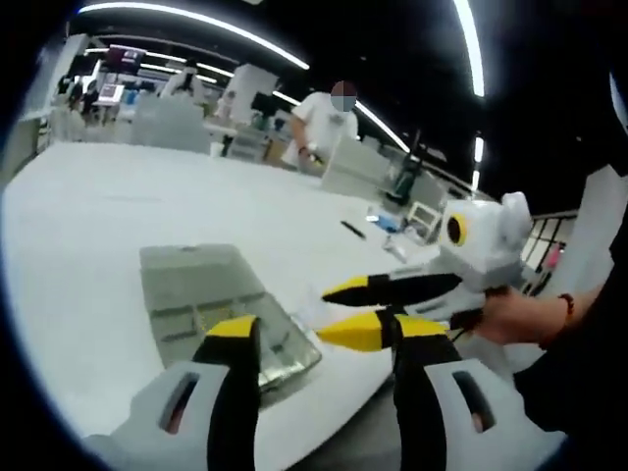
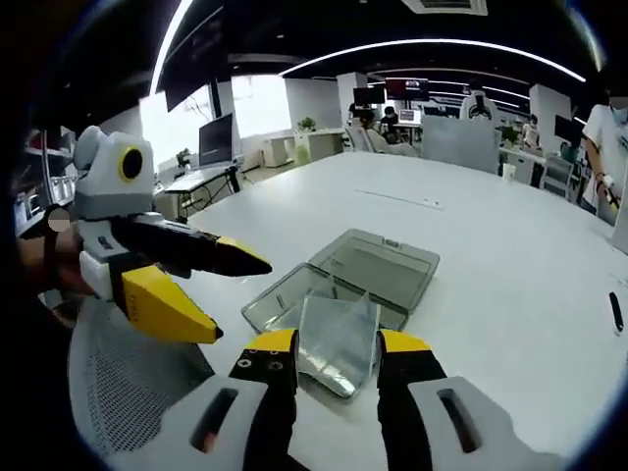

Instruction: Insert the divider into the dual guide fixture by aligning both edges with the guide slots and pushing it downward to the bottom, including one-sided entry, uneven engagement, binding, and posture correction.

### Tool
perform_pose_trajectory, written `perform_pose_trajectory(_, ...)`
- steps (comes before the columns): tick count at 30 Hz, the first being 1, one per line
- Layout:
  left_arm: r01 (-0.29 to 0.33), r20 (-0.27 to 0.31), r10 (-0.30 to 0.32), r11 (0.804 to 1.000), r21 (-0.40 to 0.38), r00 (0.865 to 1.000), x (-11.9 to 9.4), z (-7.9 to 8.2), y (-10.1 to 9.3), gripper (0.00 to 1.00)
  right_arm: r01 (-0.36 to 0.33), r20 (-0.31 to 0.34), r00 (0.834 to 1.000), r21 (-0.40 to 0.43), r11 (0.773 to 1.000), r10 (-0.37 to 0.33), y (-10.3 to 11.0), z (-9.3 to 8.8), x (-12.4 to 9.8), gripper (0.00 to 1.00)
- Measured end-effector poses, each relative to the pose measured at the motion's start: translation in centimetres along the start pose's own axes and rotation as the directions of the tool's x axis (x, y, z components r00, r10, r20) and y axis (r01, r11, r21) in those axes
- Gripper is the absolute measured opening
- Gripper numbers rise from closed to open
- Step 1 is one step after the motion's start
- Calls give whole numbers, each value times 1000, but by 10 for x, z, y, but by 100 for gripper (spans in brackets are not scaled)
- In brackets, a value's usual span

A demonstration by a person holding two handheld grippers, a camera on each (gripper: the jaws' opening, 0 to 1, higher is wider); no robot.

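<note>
The right gripper [image 2: 329,358] grips a thin, stiff, slippery clear divider [image 2: 339,339] by its lower edge at 6 o'clock above the open case [image 2: 378,265] on the table [image 2: 510,275], while the left gripper [image 1: 319,339] hovers open and empty.

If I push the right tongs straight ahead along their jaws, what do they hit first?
Most likely the clear divider, which stands between the tips of the right tongs. Just beyond it lies the open transparent fixture case on the white table. Depth is uncertain through the fisheye.
</note>
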State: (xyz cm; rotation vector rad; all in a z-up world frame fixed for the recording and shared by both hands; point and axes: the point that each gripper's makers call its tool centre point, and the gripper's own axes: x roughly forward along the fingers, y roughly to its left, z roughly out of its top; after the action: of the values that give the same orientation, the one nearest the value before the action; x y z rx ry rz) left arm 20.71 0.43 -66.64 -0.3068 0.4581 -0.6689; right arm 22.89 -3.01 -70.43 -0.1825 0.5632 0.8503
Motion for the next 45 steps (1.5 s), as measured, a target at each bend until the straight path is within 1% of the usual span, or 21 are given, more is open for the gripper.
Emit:
perform_pose_trajectory(2,-13,12,14,1000,-27,1000,0,2,3,47,-7,13,1000,-2,1000,7,1,3,0,27)
perform_pose_trajectory(4,-14,21,15,999,-48,1000,0,3,4,43,-28,13,1000,11,1000,28,4,4,1,27)
perform_pose_trajectory(7,-14,18,15,998,-69,1000,0,2,6,38,-41,16,999,-1,999,41,7,5,3,27)
perform_pose_trajectory(10,-23,14,24,997,-73,1000,-1,0,7,37,-45,13,999,-8,999,45,9,5,4,27)
perform_pose_trajectory(14,-25,14,26,994,-103,1000,-3,-2,10,29,-55,32,998,-8,998,55,12,9,3,27)
perform_pose_trajectory(16,-25,24,29,991,-132,999,-3,-2,11,29,-69,44,997,1,998,69,15,13,3,27)
perform_pose_trajectory(19,-28,48,35,989,-145,998,-4,3,13,28,-71,50,996,-4,997,71,16,16,3,27)
perform_pose_trajectory(23,-18,73,33,982,-188,997,-4,6,14,22,-85,62,994,-16,996,86,21,20,3,27)
perform_pose_trajectory(32,3,109,25,969,-246,994,-5,9,13,10,-104,76,991,-45,994,107,30,28,1,27)
perform_pose_trajectory(37,4,134,33,964,-265,990,-8,11,16,7,-108,88,990,-44,993,112,32,34,0,27)
perform_pose_trajectory(40,3,136,34,964,-265,990,-9,12,17,4,-116,90,989,-48,992,120,34,35,0,27)
perform_pose_trajectory(45,-1,140,38,966,-260,989,-10,13,19,2,-121,88,988,-54,991,125,36,36,0,27)
